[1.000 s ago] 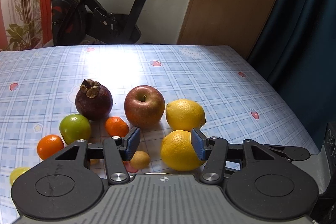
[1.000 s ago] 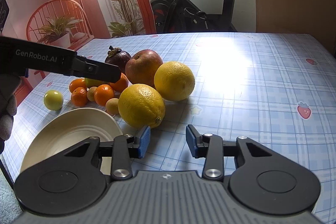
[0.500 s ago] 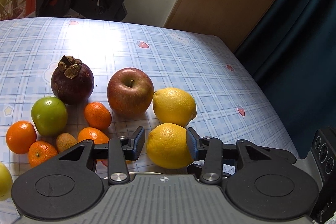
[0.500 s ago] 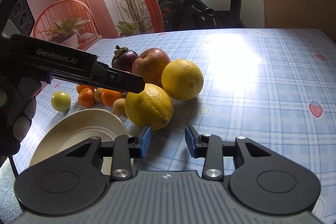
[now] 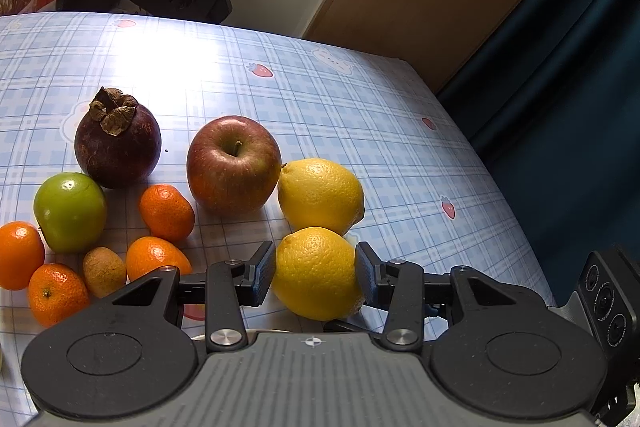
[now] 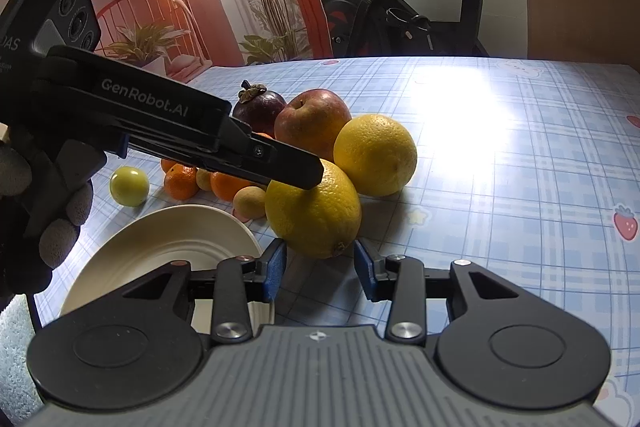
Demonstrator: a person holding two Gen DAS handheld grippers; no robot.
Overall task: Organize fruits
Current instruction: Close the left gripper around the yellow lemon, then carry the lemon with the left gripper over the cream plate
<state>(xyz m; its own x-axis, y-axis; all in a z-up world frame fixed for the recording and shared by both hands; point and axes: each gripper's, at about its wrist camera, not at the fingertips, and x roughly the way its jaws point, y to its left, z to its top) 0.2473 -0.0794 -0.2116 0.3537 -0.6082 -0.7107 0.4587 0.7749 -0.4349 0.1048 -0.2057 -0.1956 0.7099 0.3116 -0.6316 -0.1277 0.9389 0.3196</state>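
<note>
The near lemon now sits squarely between the pads of my left gripper; a second ago only the right pad was at it, and my jaws have since narrowed until both pads press its sides. I judge the grasp made, with the lift to the white plate next. The lemon rests on the checked tablecloth, touching a second lemon behind it, next to a red apple. My right gripper hovers just short of the same lemon, its jaws opening, holding nothing. Mandarins, a green apple and a mangosteen lie to the left.
</note>
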